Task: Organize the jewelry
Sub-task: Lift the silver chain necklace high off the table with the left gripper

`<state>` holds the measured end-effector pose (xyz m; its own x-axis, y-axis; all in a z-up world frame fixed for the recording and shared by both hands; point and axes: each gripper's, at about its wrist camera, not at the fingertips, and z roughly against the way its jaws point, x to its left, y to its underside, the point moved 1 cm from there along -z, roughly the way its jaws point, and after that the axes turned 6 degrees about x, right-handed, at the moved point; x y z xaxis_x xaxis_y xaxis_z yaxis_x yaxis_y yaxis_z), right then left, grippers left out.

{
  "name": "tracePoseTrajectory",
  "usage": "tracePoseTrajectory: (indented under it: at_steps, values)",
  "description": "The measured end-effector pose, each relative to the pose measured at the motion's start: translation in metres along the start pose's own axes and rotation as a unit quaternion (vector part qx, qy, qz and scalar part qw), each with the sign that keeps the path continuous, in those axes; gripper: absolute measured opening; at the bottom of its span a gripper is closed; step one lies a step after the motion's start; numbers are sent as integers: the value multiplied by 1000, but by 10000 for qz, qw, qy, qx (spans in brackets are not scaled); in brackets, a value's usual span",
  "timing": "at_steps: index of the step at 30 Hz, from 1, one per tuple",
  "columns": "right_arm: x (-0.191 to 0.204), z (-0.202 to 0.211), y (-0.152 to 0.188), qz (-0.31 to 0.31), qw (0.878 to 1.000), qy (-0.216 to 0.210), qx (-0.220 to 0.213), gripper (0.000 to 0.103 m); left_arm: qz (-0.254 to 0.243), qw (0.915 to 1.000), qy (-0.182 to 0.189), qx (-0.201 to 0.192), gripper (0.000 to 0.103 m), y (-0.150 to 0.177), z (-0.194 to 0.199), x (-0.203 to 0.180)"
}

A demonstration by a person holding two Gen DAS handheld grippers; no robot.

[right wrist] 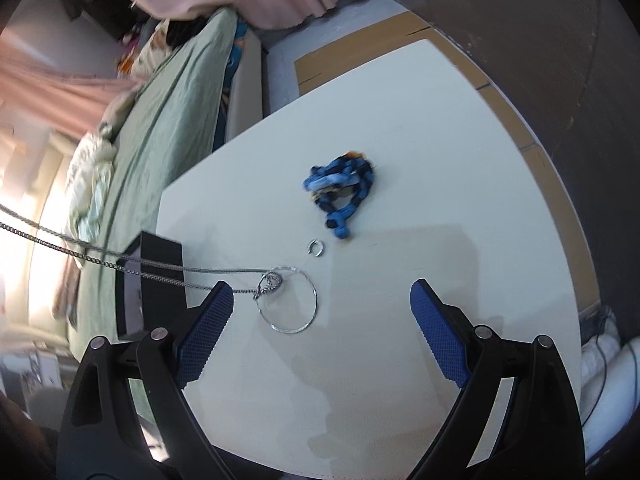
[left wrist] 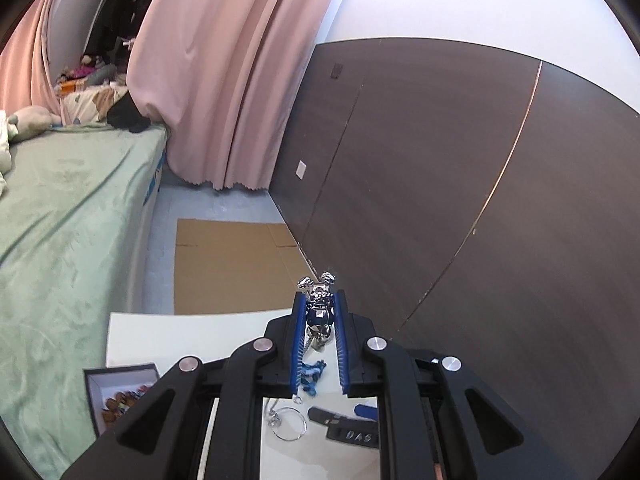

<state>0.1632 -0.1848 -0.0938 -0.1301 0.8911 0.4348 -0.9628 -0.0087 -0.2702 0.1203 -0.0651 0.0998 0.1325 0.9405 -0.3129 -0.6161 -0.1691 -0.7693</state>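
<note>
My left gripper [left wrist: 320, 296] is shut on a shiny silver and blue bear pendant [left wrist: 319, 312], held well above the white table [left wrist: 180, 340]. Its silver chain [right wrist: 120, 264] slants down to the table, where the end lies bunched on a thin silver hoop [right wrist: 288, 300]. Beyond the hoop lie a small open ring [right wrist: 316, 248] and a blue braided bracelet [right wrist: 340, 192]. My right gripper [right wrist: 322, 286] hovers open over the hoop, with nothing between its fingers. A jewelry box [left wrist: 116, 392] with brownish pieces inside sits at the table's left edge.
A bed with a green cover [left wrist: 60, 220] runs along the table's left side. Flat cardboard [left wrist: 232, 264] lies on the floor beyond the table. A dark wood-panelled wall [left wrist: 440, 180] stands to the right, and pink curtains [left wrist: 224, 80] hang behind.
</note>
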Motion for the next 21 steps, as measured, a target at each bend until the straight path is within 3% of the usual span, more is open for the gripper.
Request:
tracePoseTrajectory:
  at_steps: [8, 21]
  values:
    - [30, -26, 5, 691, 9968, 223, 325, 90, -71, 9996, -189, -182, 12, -16, 27, -4]
    - [42, -29, 8, 859, 9954, 132, 403, 90, -193, 9975, -264, -631, 12, -46, 84, -15]
